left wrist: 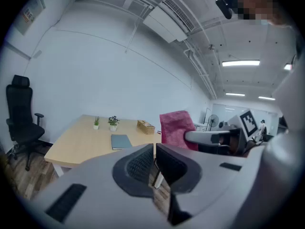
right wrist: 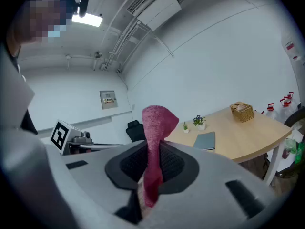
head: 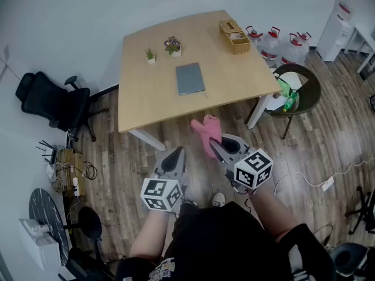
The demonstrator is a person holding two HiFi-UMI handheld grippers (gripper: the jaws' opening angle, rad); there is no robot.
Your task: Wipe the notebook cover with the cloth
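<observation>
Right hand-held gripper (right wrist: pixel 152 162) clamps cloth (right wrist: pixel 155 123); left hand-held gripper (left wrist: pixel 155 162) apparently shut.

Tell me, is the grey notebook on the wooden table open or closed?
Closed: the grey notebook lies flat on the wooden table, only its cover showing.

Office room, light wood table (head: pixel 152 92), black swivel chair (head: pixel 50 101), water dispenser (head: pixel 337 19), spare water jugs (head: pixel 272 44), plank floor (head: pixel 316 139)

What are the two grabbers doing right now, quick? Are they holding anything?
Left gripper: closed, holding nothing.
Right gripper: closed on the pink cloth.
</observation>
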